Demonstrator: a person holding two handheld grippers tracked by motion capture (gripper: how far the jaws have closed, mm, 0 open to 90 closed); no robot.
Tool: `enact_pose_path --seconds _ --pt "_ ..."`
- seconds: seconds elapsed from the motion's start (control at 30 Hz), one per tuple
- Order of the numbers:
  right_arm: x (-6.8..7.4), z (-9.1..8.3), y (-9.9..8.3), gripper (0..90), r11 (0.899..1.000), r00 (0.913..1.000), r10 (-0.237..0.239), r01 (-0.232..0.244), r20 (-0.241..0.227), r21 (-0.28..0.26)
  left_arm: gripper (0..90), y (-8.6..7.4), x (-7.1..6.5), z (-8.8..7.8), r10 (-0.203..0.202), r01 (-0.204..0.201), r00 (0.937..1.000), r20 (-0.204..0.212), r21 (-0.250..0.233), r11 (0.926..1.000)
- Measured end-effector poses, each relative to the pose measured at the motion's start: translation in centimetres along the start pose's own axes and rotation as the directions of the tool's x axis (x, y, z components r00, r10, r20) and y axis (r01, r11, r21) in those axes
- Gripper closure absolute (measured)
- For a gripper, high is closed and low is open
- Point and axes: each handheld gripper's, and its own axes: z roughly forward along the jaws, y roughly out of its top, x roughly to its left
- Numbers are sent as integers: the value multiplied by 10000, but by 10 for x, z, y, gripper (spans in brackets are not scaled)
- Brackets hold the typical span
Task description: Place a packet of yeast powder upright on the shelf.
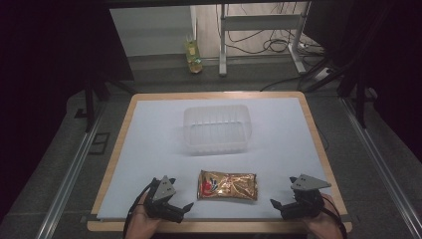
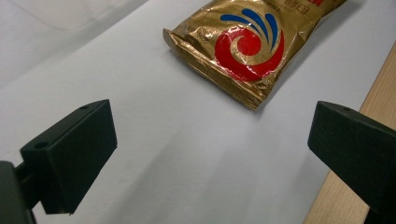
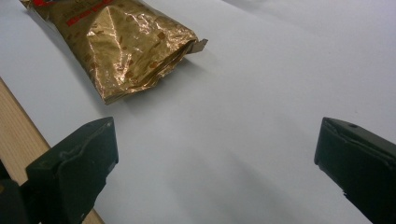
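Two wide-open, empty grippers flank a gold snack bag [image 1: 227, 185] at the table's [image 1: 318, 144] near edge.
Left gripper [image 1: 175, 195] and right gripper [image 1: 284, 198]: an off-centre pinch could push the slick foil off that edge.

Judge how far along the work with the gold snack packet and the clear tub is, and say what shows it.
Nothing looks done yet: the gold packet lies flat on the white sheet, apart from the empty clear tub. In hand: the left hand-held gripper and right hand-held gripper sit either side of the packet, jaws open, touching nothing. Left: probably grasping the packet and moving it, likely towards the tub.
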Motion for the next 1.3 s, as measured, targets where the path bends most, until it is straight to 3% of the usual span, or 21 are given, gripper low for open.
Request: enact_pose_path --seconds 0.13,0.33,0.63,1.0,1.3 --pt "-3 1 -2 0 9999 9998 54 -52 -198 101 19 2 -2 1 105 -105 9999 5 49 9999" --pt "-8 -2 -5 0 9996 9990 193 -202 -392 -215 23 5 -2 0 164 -162 9998 140 -120 9998" --pt "-10 3 -6 0 9999 9987 -65 57 -510 -154 50 8 0 -1 198 -198 9998 54 -62 9998" --pt "-11 3 -5 0 9996 9978 -34 14 -669 -295 291 11 -1 -7 466 -468 9989 -86 -273 9985" --pt "-11 3 -5 0 9992 9978 43 -70 -665 -402 543 18 -1 -6 571 -560 9981 209 -511 9971"
